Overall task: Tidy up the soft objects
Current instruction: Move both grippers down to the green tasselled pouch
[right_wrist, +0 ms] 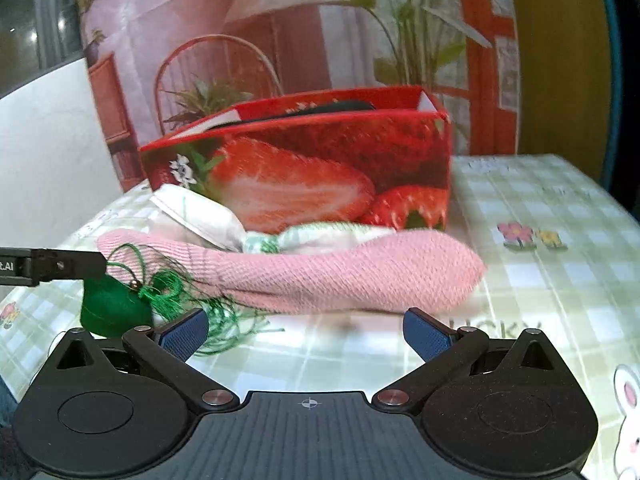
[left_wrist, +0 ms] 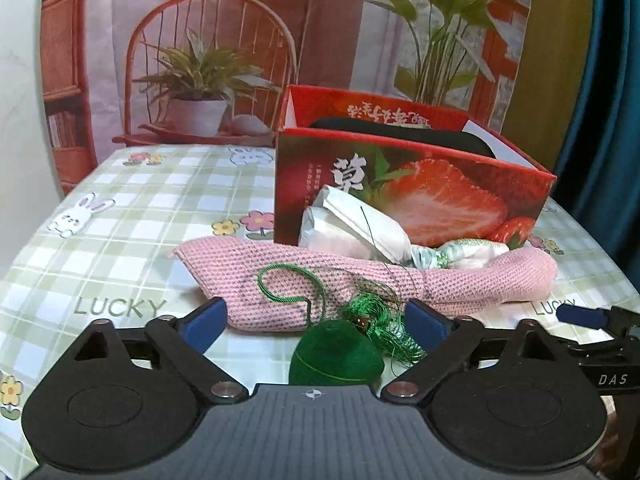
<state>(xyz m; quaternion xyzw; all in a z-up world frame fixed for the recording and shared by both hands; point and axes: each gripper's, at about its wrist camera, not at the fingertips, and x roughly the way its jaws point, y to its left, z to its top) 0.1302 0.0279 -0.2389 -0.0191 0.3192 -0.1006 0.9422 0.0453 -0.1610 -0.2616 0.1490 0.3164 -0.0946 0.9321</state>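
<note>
A green felt pouch (left_wrist: 335, 360) with a green tassel and loop cord lies between the open fingers of my left gripper (left_wrist: 316, 320). Behind it lies a pink knitted cloth (left_wrist: 360, 284), then white soft packets (left_wrist: 360, 228) and a green-white wrapped bundle (left_wrist: 460, 254) against a red strawberry box (left_wrist: 420, 184). In the right wrist view my right gripper (right_wrist: 306, 330) is open and empty just in front of the pink cloth (right_wrist: 340, 272). The green pouch (right_wrist: 110, 312) is at its left, with the left gripper's finger (right_wrist: 60, 266) over it. The box (right_wrist: 320, 168) stands behind.
A black item (left_wrist: 400, 134) lies inside the box. The table (left_wrist: 120, 240) has a green checked cloth with rabbits and flowers. A printed backdrop hangs behind. The right gripper's blue fingertip (left_wrist: 580, 316) shows at right in the left wrist view.
</note>
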